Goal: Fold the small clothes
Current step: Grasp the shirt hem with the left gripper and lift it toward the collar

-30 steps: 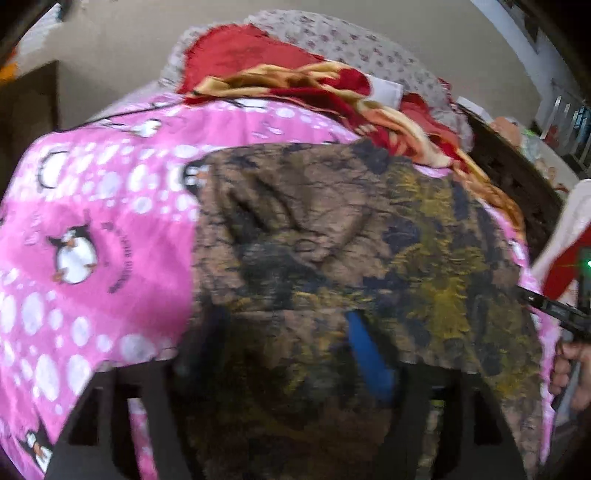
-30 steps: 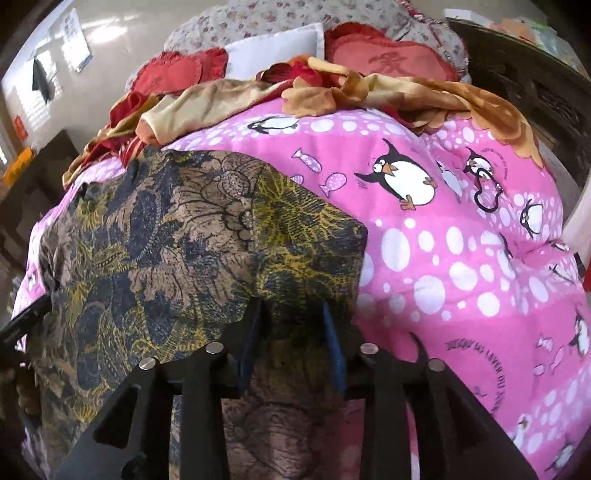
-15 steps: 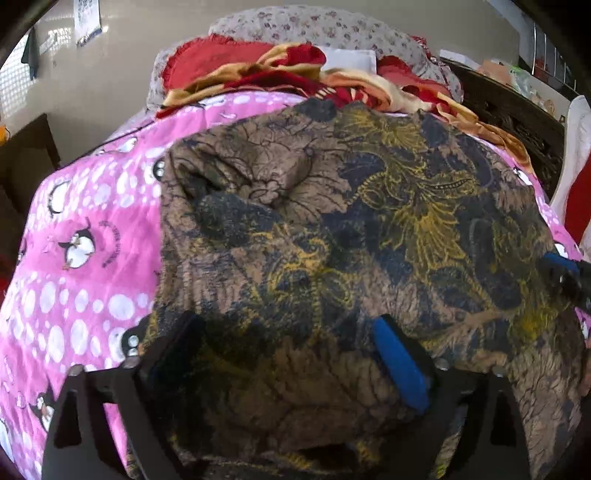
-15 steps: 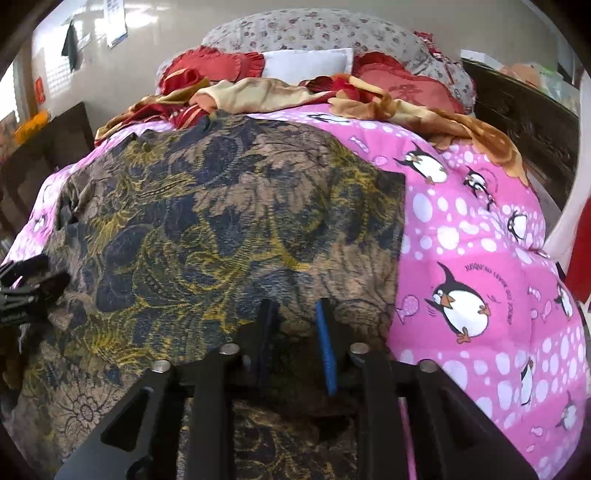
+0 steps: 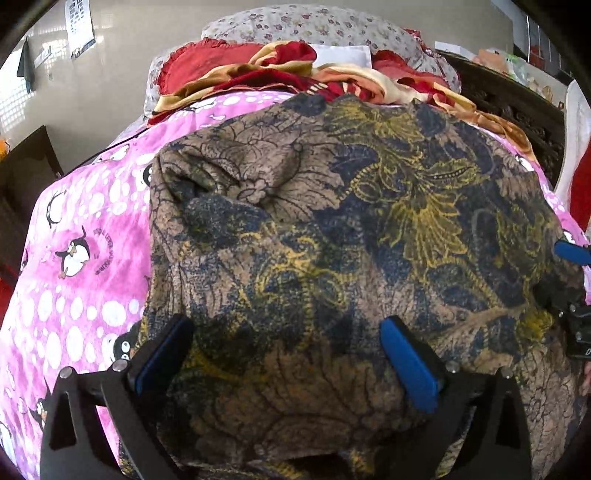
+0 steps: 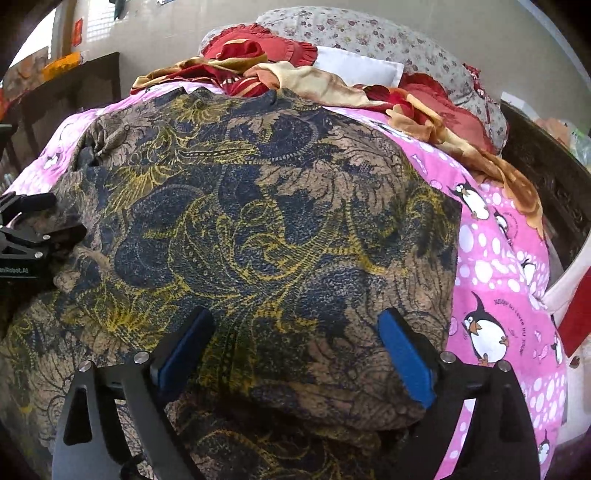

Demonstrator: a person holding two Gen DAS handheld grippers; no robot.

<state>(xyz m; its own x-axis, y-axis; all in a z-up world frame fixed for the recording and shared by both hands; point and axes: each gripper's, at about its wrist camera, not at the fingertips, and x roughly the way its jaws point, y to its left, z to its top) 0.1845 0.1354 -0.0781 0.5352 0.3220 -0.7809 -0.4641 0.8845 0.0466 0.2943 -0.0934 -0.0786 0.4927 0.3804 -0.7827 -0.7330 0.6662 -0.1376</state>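
Observation:
A brown, navy and yellow floral garment (image 5: 332, 240) lies spread flat on a pink penguin-print quilt (image 5: 74, 258); it also fills the right wrist view (image 6: 258, 229). My left gripper (image 5: 284, 350) is open over the garment's near left part, its blue pads wide apart and holding nothing. My right gripper (image 6: 295, 347) is open over the near right part, also empty. Each gripper shows at the edge of the other's view: the right one in the left wrist view (image 5: 572, 288), the left one in the right wrist view (image 6: 26, 236).
Crumpled red and gold cloth (image 6: 295, 81), red pillows (image 5: 207, 62) and a floral pillow (image 5: 314, 26) are piled at the far end of the bed. The pink quilt (image 6: 498, 277) lies bare to the right. Dark wooden furniture (image 6: 546, 166) stands on the right, a dark cabinet (image 5: 22, 177) on the left.
Both grippers were shut on the garment's near edge and have opened, letting it go. The garment has been drawn out and now lies spread flat on the quilt.

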